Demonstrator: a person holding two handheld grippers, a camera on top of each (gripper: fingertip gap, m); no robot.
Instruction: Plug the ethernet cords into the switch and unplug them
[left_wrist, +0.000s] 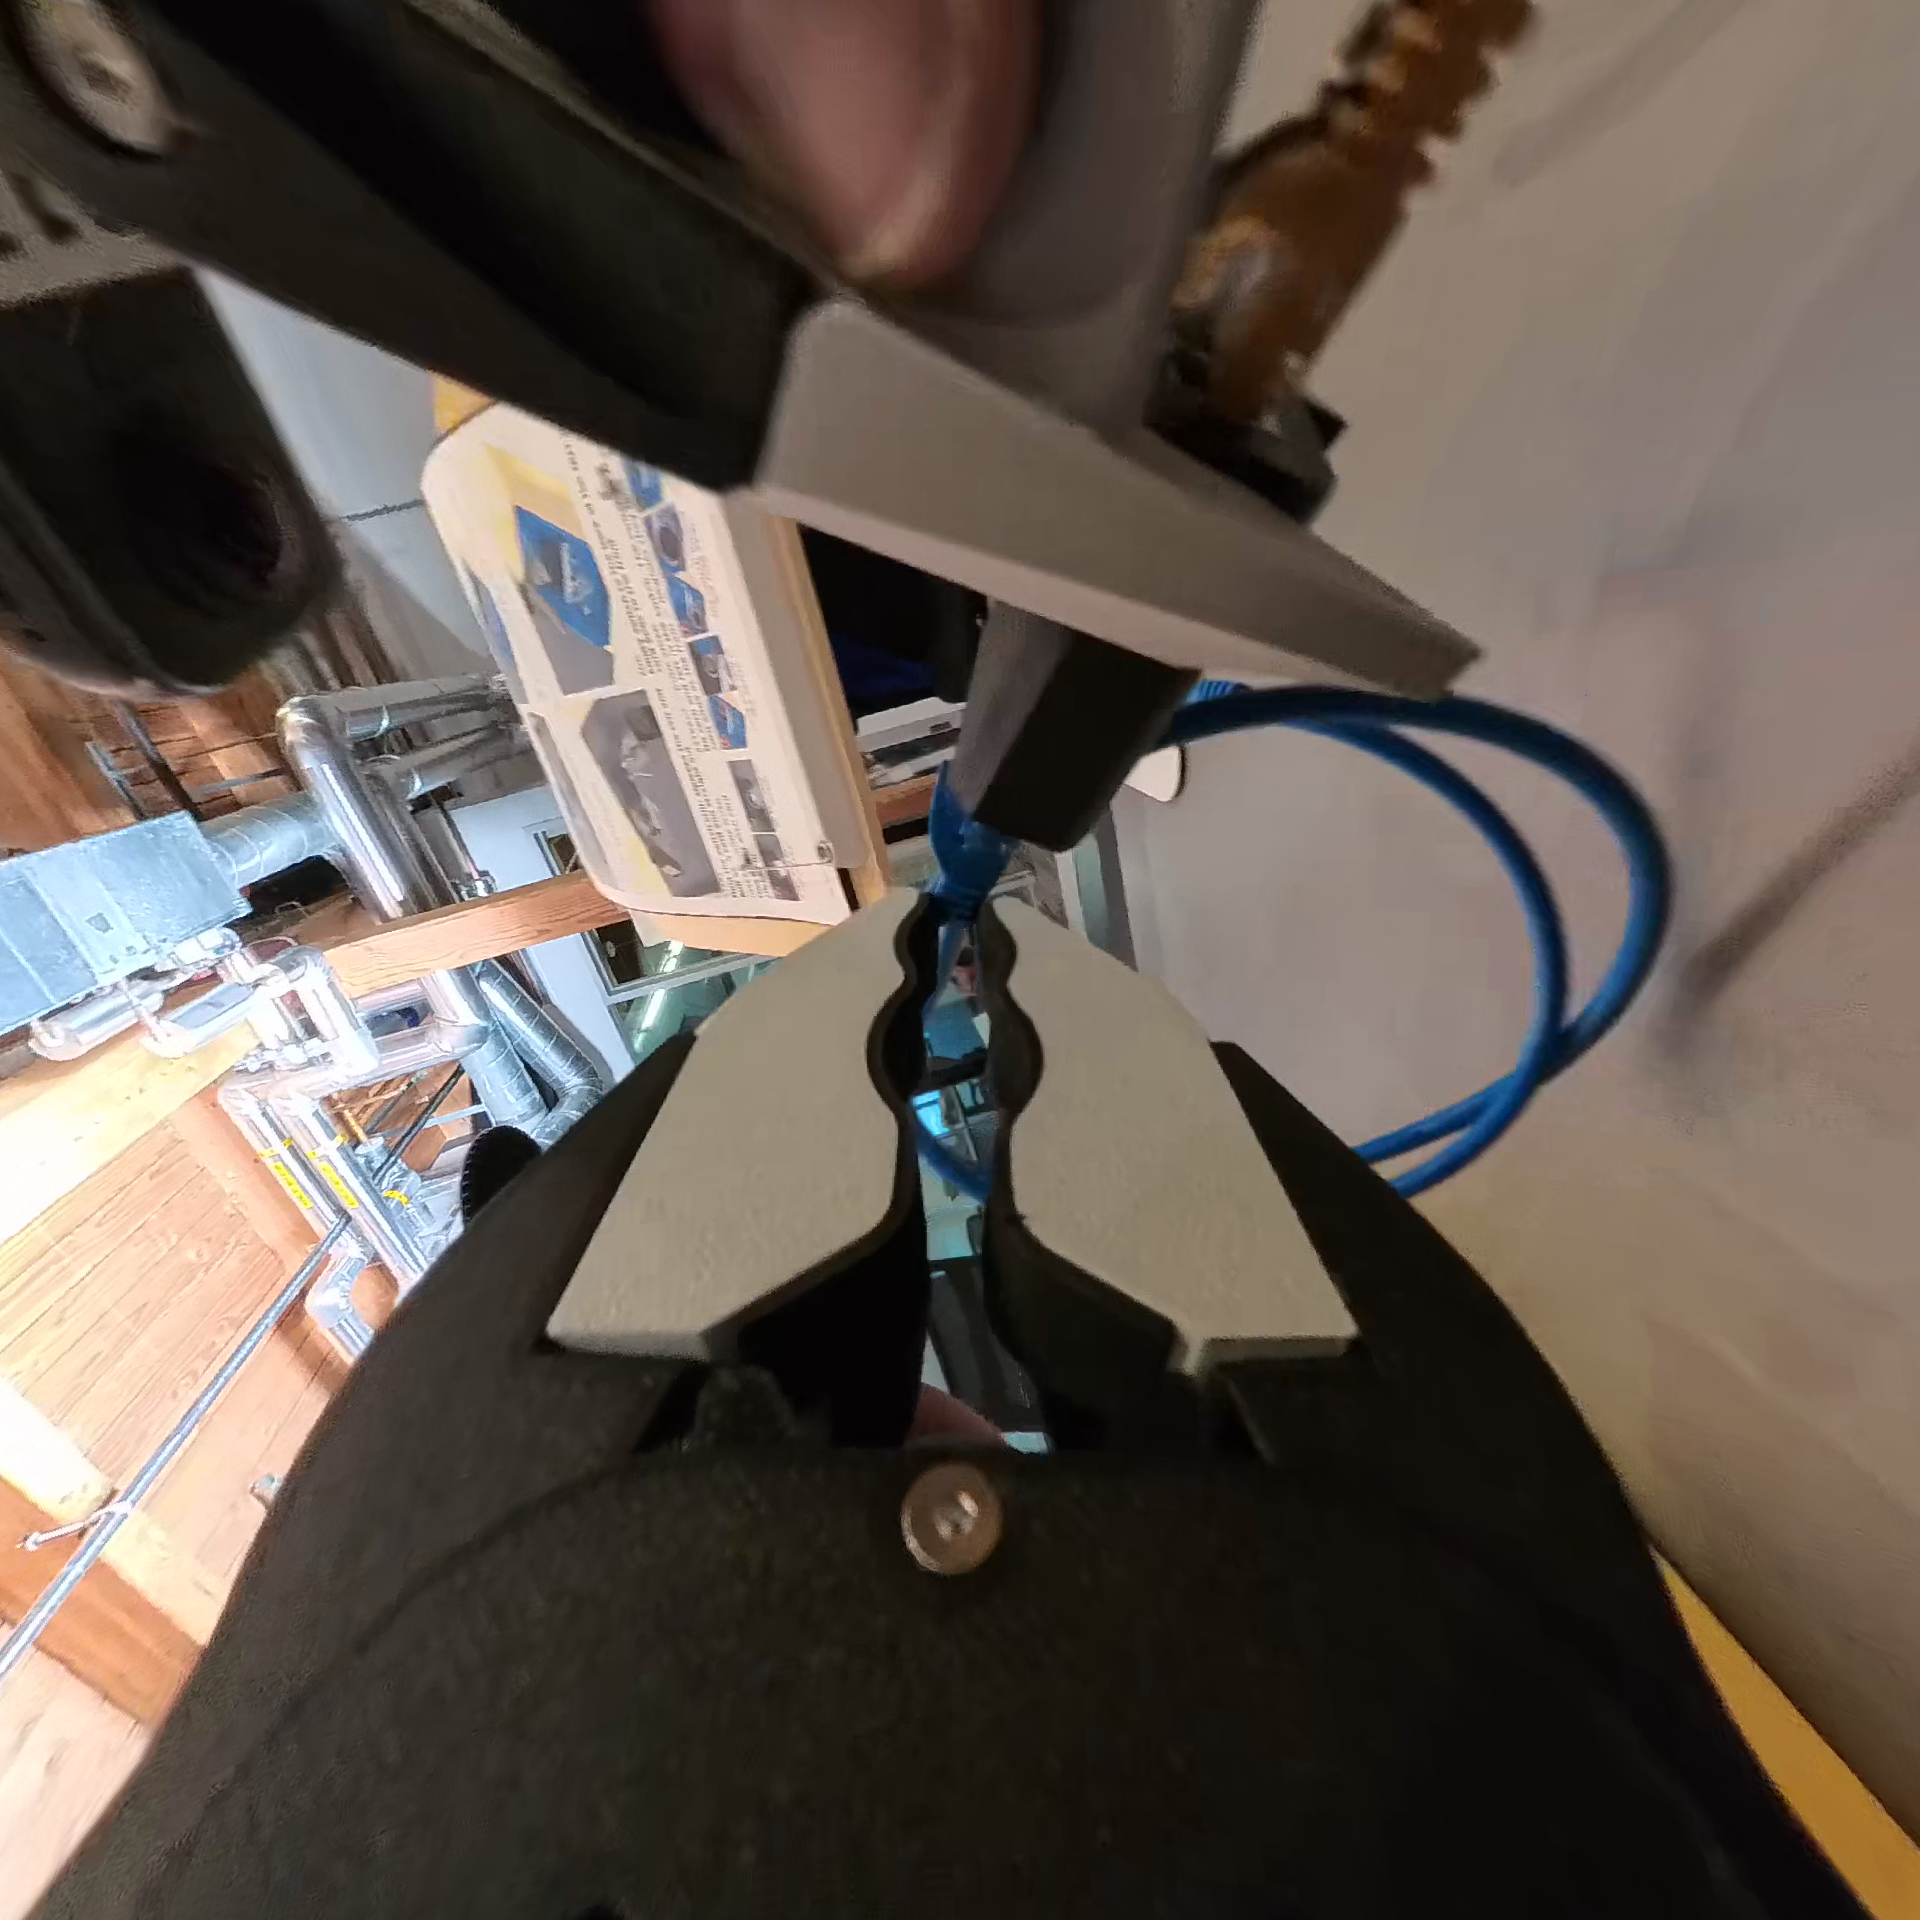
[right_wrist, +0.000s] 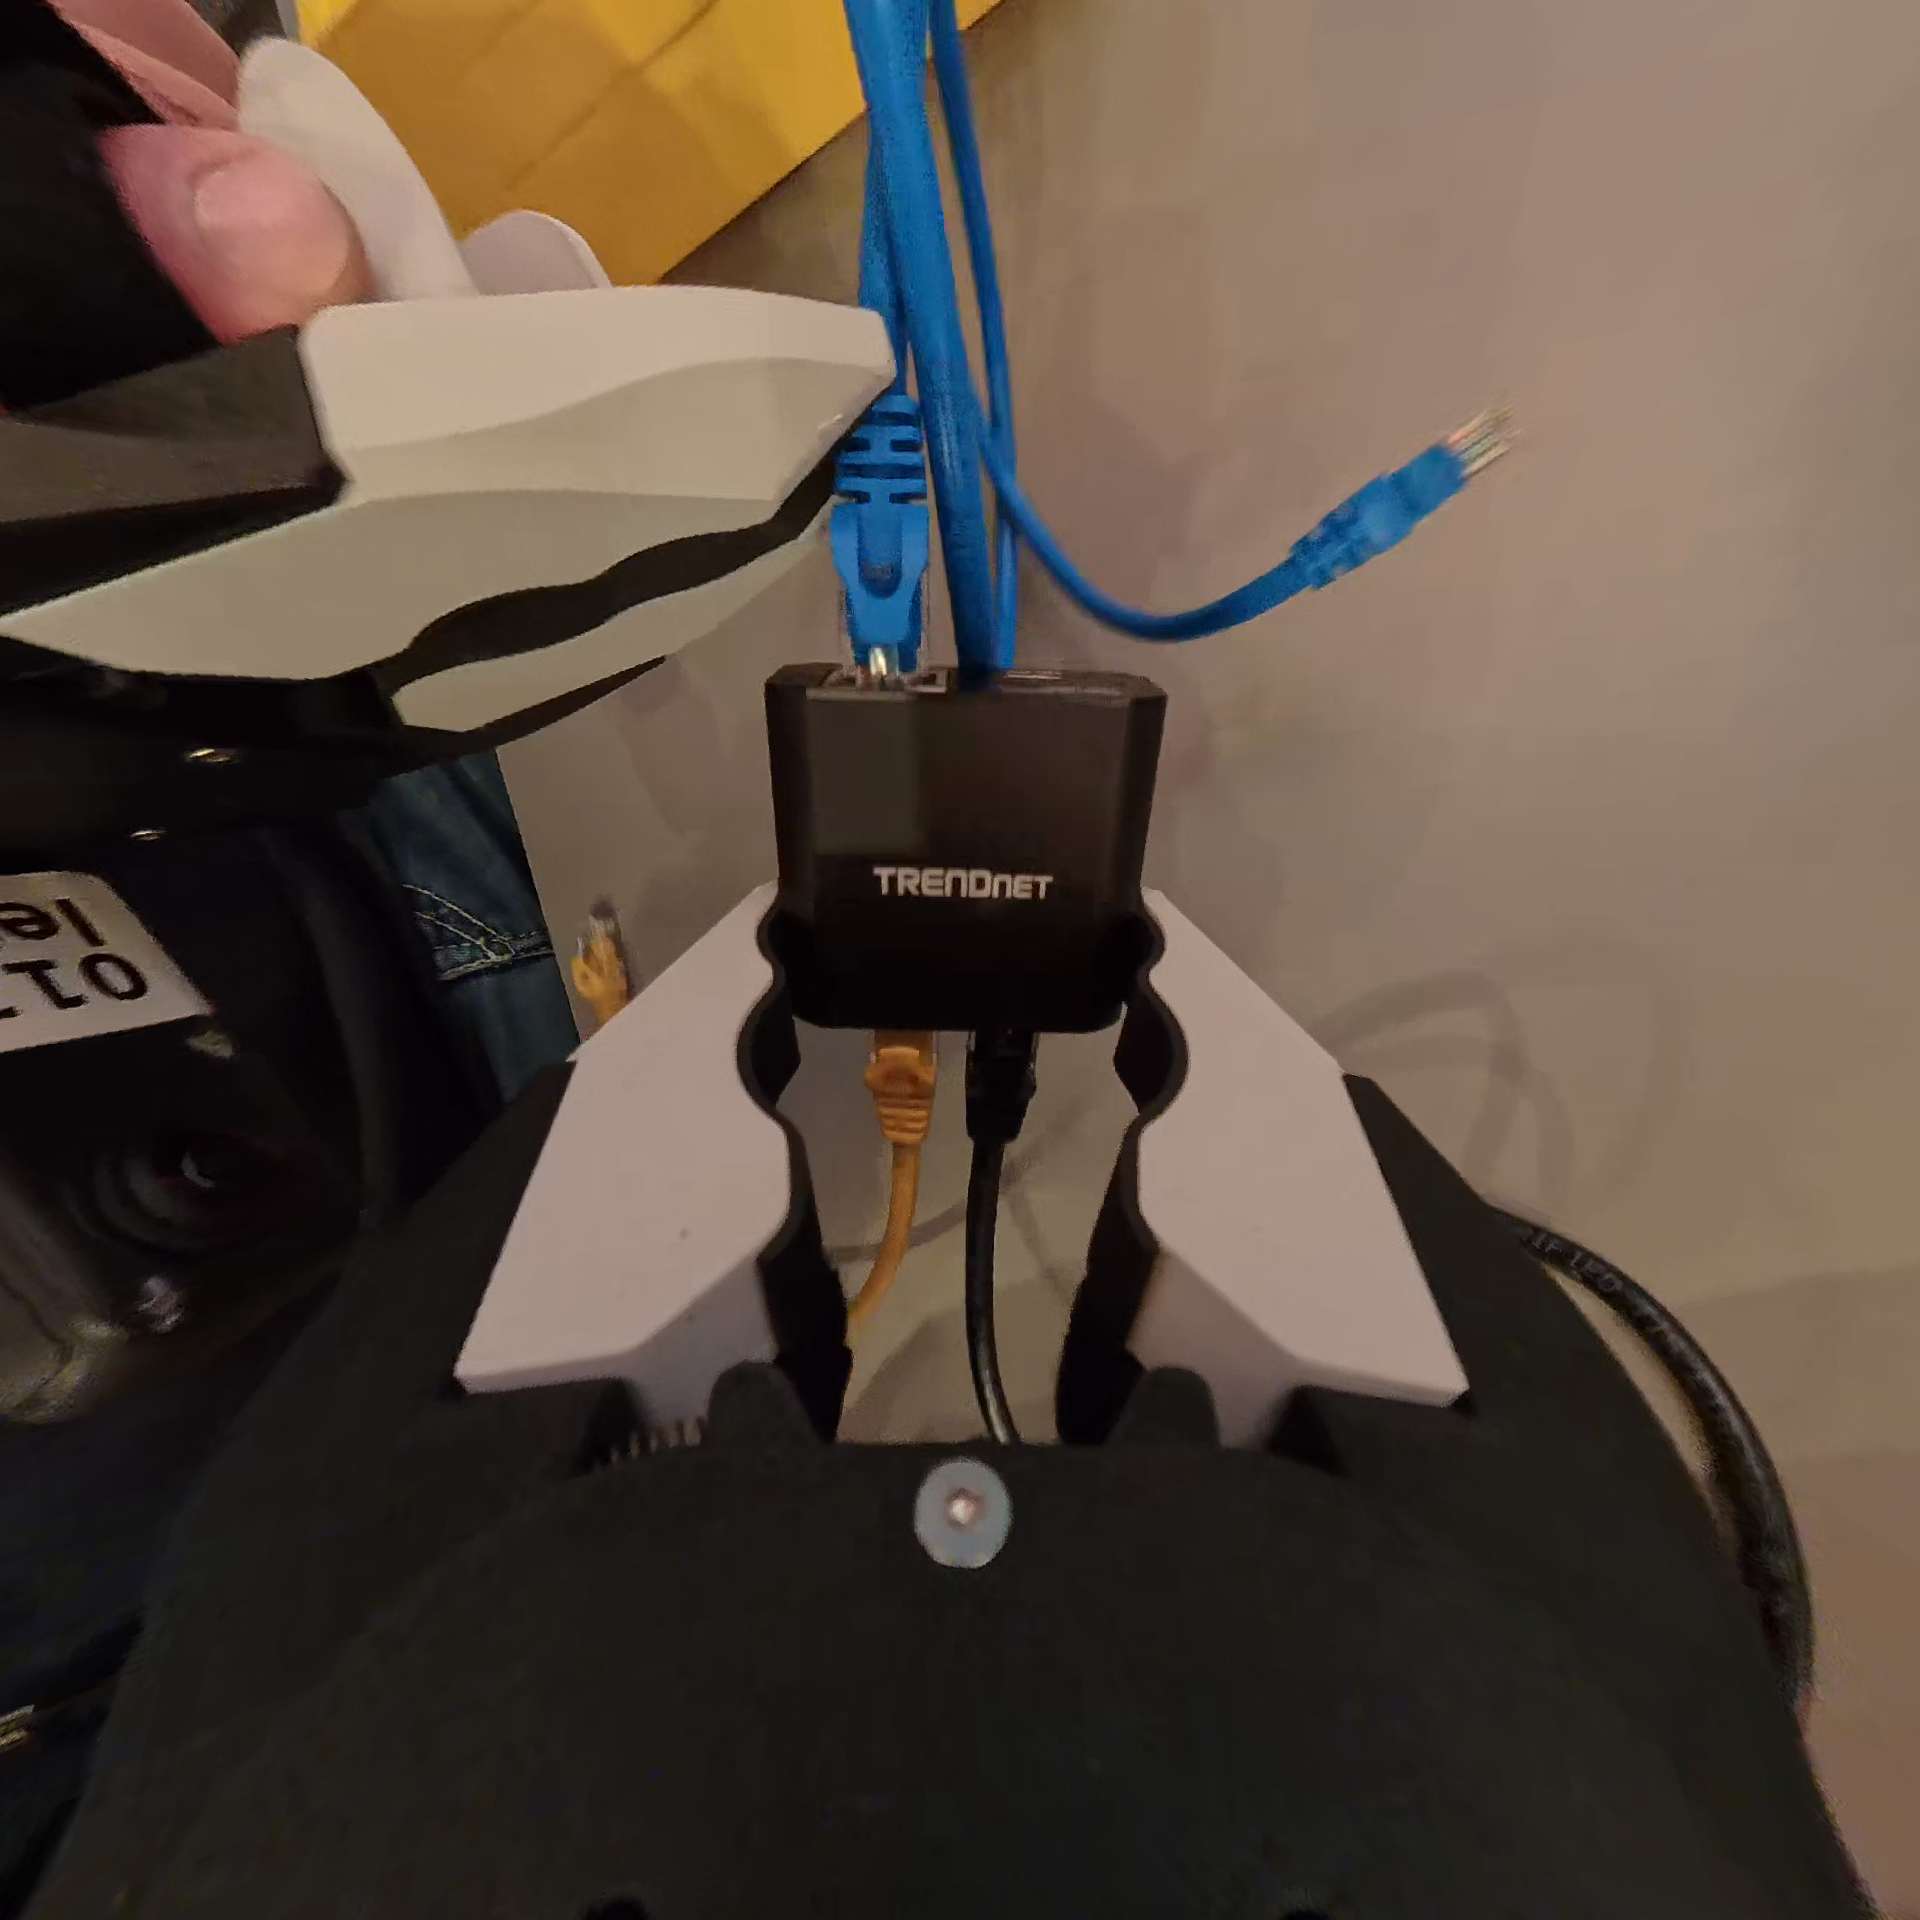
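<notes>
The right tongs (right_wrist: 961, 961) pinch the near end of the black switch (right_wrist: 961, 800), their grey fingers (right_wrist: 665, 1174) pressed against its two sides above the pale table (right_wrist: 1507, 727). From the near face of the switch an orange cord (right_wrist: 899, 1132) and a black cord (right_wrist: 992, 1164) run back between the fingers. On the far face, a blue plug (right_wrist: 878, 540) stands at the leftmost port, its tip at the opening; whether it is fully seated cannot be told. The left tongs (right_wrist: 831, 457) reach in from the left and are closed on that plug's ribbed boot. In the left wrist view, the left tongs (left_wrist: 956, 914) are pressed together on the blue cord (left_wrist: 961, 862) right at their tips, with the switch (left_wrist: 1060, 748) just beyond and the right tongs (left_wrist: 1143, 582) crossing above. More blue cord (right_wrist: 971, 312) rises from the middle ports toward the yellow area (right_wrist: 582, 135) at the back. A loose blue plug (right_wrist: 1382, 520) hangs to the right, unplugged, and loops of blue cord (left_wrist: 1558, 935) curve over the table. A fingertip (right_wrist: 260, 229) of the person shows on the left tool.
</notes>
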